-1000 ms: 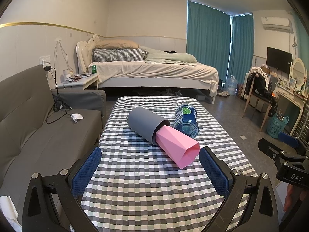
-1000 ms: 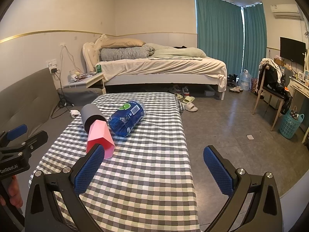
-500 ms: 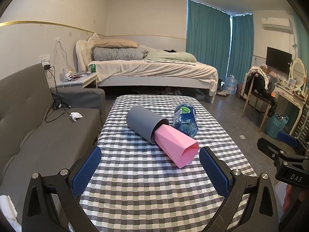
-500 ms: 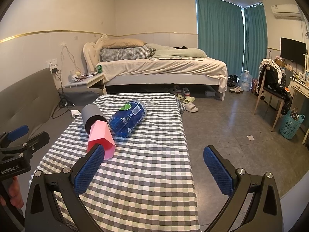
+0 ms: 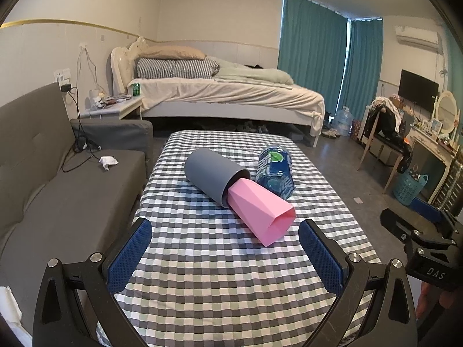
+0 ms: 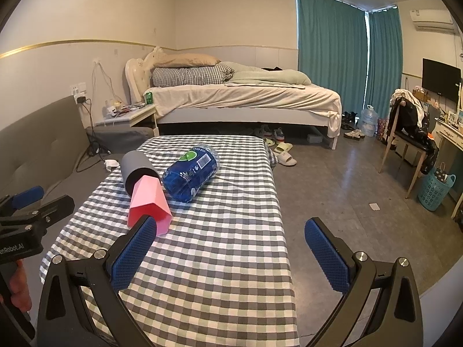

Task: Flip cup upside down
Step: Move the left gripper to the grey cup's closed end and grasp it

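A pink faceted cup [image 5: 262, 215] lies on its side on the checked table [image 5: 217, 274], its base stuck into a grey cup [image 5: 212, 175] that also lies on its side. The pink cup's mouth faces me. Both show in the right wrist view, pink [image 6: 149, 198] and grey [image 6: 136, 167]. My left gripper [image 5: 224, 256] is open and empty, just short of the pink cup. My right gripper [image 6: 231, 257] is open and empty over the table's right edge, to the right of the cups.
A blue plastic bottle [image 5: 276, 173] lies on its side against the cups. A grey sofa [image 5: 58, 190] runs along the table's left. A bed [image 5: 225, 98] stands behind. A chair [image 6: 405, 138] and a teal basket [image 6: 435, 188] stand on the floor at right.
Both grippers have backed off slightly from the cups and stay open. The cups and the bottle have not moved.
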`<action>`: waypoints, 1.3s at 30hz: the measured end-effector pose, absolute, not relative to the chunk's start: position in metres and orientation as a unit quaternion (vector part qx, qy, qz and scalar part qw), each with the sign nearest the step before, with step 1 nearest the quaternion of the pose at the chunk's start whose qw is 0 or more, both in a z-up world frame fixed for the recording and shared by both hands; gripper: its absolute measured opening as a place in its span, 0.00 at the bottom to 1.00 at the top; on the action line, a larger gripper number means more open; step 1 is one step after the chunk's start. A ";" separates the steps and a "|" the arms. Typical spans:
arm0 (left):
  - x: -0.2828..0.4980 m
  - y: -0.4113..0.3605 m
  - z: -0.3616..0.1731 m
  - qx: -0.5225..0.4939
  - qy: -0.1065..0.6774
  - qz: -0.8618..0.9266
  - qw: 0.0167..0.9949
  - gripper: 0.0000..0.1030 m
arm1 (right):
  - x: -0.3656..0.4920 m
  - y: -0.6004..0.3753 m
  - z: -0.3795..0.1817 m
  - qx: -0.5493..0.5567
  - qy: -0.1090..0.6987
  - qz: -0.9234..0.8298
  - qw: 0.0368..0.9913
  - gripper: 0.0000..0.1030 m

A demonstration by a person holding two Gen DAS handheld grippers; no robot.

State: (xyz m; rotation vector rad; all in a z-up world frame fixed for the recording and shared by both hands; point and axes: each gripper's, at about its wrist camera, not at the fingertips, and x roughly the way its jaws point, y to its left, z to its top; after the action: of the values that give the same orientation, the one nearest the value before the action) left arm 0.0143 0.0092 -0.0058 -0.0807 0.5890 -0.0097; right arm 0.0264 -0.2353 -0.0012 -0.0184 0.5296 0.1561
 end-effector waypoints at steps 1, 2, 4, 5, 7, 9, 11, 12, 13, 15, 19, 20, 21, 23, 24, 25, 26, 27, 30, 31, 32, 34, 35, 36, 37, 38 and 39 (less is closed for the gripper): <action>0.018 0.010 -0.004 -0.040 0.295 -0.002 0.955 1.00 | 0.028 -0.235 -0.001 -0.008 0.262 0.077 0.962 1.00; 0.024 0.012 -0.002 -0.041 0.299 0.002 0.953 1.00 | 0.029 -0.235 -0.001 -0.008 0.262 0.079 0.962 1.00; 0.038 0.016 0.003 -0.045 0.306 0.014 0.951 1.00 | 0.034 -0.234 0.000 -0.015 0.259 0.078 0.963 1.00; 0.048 0.018 0.007 -0.044 0.308 0.023 0.950 1.00 | 0.037 -0.233 -0.001 -0.021 0.257 0.076 0.963 1.00; 0.068 0.022 0.013 -0.042 0.310 0.040 0.949 1.00 | 0.043 -0.234 -0.002 -0.029 0.254 0.071 0.964 1.00; 0.093 0.023 0.016 -0.043 0.317 0.055 0.946 1.00 | 0.052 -0.234 -0.004 -0.029 0.256 0.071 0.964 1.00; 0.117 0.024 0.014 -0.046 0.334 0.065 0.939 1.00 | 0.062 -0.234 -0.008 -0.030 0.260 0.073 0.962 1.00; 0.132 0.024 0.010 -0.054 0.347 0.066 0.934 1.00 | 0.068 -0.234 -0.010 -0.033 0.263 0.074 0.961 1.00; 0.144 0.025 0.006 -0.065 0.358 0.066 0.929 1.00 | 0.073 -0.233 -0.013 -0.036 0.264 0.074 0.961 1.00; 0.168 0.027 -0.004 -0.082 0.382 0.074 0.918 1.00 | 0.081 -0.231 -0.018 -0.043 0.266 0.075 0.960 1.00; 0.201 0.026 -0.019 -0.107 0.413 0.073 0.902 1.00 | 0.105 -0.228 -0.030 -0.050 0.273 0.083 0.957 1.00; 0.209 0.025 -0.023 -0.108 0.418 0.075 0.899 1.00 | 0.110 -0.227 -0.032 -0.050 0.274 0.085 0.957 1.00; 0.216 0.023 -0.027 -0.102 0.425 0.077 0.896 1.00 | 0.116 -0.225 -0.034 -0.049 0.275 0.087 0.956 1.00; 0.227 0.021 -0.034 -0.100 0.440 0.077 0.889 0.99 | 0.125 -0.222 -0.037 -0.046 0.276 0.094 0.955 1.00; 0.232 0.022 -0.040 -0.106 0.450 0.076 0.883 0.98 | 0.129 -0.220 -0.039 -0.045 0.277 0.097 0.955 1.00; 0.237 0.023 -0.046 -0.115 0.464 0.078 0.875 0.96 | 0.132 -0.218 -0.042 -0.046 0.279 0.100 0.954 1.00; 0.241 0.025 -0.051 -0.120 0.473 0.080 0.869 0.96 | 0.134 -0.217 -0.044 -0.046 0.280 0.103 0.953 1.00; 0.243 0.028 -0.058 -0.127 0.484 0.083 0.862 0.95 | 0.135 -0.216 -0.046 -0.047 0.282 0.105 0.952 1.00; 0.246 0.032 -0.071 -0.156 0.508 0.069 0.844 0.90 | 0.140 -0.214 -0.053 -0.050 0.289 0.110 0.950 1.00; 0.247 0.032 -0.072 -0.162 0.510 0.066 0.842 0.89 | 0.141 -0.214 -0.053 -0.050 0.289 0.110 0.950 1.00; 0.247 0.032 -0.071 -0.165 0.510 0.067 0.842 0.88 | 0.142 -0.215 -0.054 -0.049 0.290 0.109 0.950 1.00; 0.246 0.029 -0.069 -0.159 0.506 0.065 0.845 0.87 | 0.143 -0.217 -0.055 -0.044 0.294 0.108 0.949 1.00; 0.244 0.027 -0.067 -0.154 0.504 0.063 0.848 0.85 | 0.142 -0.218 -0.054 -0.041 0.295 0.107 0.948 1.00; 0.244 0.027 -0.067 -0.155 0.502 0.060 0.849 0.84 | 0.142 -0.219 -0.054 -0.039 0.295 0.107 0.949 1.00; 0.243 0.027 -0.065 -0.159 0.501 0.055 0.849 0.82 | 0.141 -0.221 -0.053 -0.038 0.294 0.105 0.949 1.00; 0.242 0.027 -0.063 -0.166 0.498 0.049 0.849 0.79 | 0.140 -0.222 -0.051 -0.038 0.291 0.102 0.951 1.00; 0.241 0.029 -0.062 -0.173 0.495 0.046 0.850 0.78 | 0.139 -0.223 -0.050 -0.038 0.289 0.099 0.951 1.00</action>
State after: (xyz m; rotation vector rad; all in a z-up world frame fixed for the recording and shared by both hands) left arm 0.2414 0.0287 -0.0617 -0.3640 1.0433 0.0976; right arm 0.1386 -0.2229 -0.0501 -0.0782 0.5872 0.2017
